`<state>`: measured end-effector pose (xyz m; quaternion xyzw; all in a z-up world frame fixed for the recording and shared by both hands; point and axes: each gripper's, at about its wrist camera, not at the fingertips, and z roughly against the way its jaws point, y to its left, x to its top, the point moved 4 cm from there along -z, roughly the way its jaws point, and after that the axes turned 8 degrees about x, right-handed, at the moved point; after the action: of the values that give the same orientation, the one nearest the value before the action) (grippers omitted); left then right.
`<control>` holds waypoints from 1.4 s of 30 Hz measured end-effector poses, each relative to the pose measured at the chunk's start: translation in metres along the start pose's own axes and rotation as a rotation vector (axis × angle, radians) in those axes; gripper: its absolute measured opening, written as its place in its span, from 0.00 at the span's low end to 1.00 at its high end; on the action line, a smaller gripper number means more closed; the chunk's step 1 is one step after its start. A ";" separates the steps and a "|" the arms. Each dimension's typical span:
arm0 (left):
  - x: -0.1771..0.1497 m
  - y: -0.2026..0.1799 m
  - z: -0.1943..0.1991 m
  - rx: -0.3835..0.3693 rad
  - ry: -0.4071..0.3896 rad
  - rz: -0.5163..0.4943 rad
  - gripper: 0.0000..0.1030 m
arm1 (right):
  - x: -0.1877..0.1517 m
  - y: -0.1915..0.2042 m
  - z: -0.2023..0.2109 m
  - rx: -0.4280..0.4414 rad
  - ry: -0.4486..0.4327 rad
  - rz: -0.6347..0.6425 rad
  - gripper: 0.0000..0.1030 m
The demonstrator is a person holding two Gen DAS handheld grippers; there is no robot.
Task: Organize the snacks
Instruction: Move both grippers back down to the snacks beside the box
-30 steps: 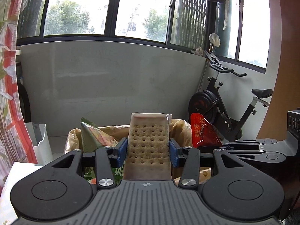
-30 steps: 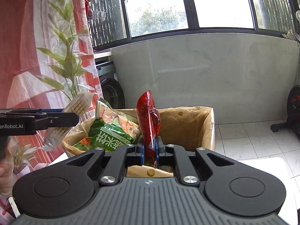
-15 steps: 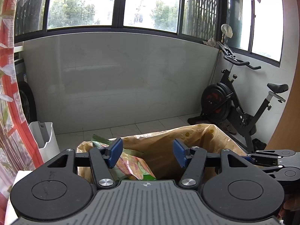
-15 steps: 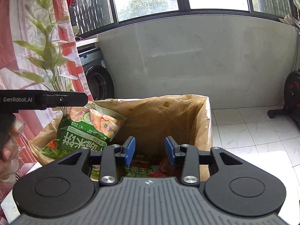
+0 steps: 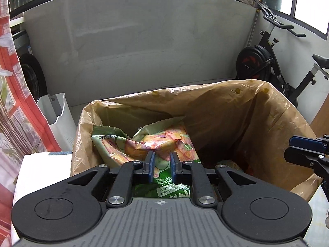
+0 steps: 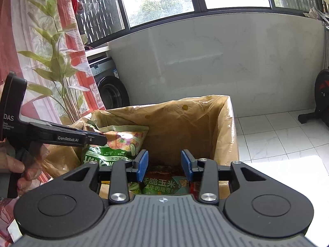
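Left wrist view: left gripper (image 5: 161, 165) closed up, nothing pinched, above the green snack bag (image 5: 148, 144) in the lined box (image 5: 267, 111).
Right gripper (image 6: 164, 164): released, empty, over the box.

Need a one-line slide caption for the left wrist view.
Left gripper, jaws closed empty, above a green cucumber-flavour snack bag inside the brown plastic-lined box.

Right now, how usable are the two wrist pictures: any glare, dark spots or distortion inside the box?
Left wrist view: sharp, fisheye bends the wall; the lined box is dim at its right bottom, and a glint sits on the green snack bag. Right wrist view: windows blown out white, sunlit floor bright, box interior shaded but the packets are readable.
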<state>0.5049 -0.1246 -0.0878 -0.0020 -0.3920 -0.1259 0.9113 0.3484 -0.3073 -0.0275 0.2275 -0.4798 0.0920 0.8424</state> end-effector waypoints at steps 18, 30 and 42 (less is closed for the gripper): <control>-0.038 0.017 0.097 0.038 -0.224 -0.051 0.56 | -0.027 0.024 0.052 0.011 -0.095 0.008 0.39; -0.141 0.033 0.128 -0.032 -0.173 0.082 0.73 | -0.088 0.043 0.074 -0.010 -0.113 -0.008 0.42; -0.237 0.000 0.052 -0.129 0.104 0.262 0.79 | -0.165 0.033 0.052 -0.046 0.090 -0.038 0.42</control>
<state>0.3112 -0.0651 -0.2213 -0.1051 -0.3317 -0.0307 0.9370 0.2098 -0.2921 -0.1352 0.2127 -0.4392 0.0751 0.8696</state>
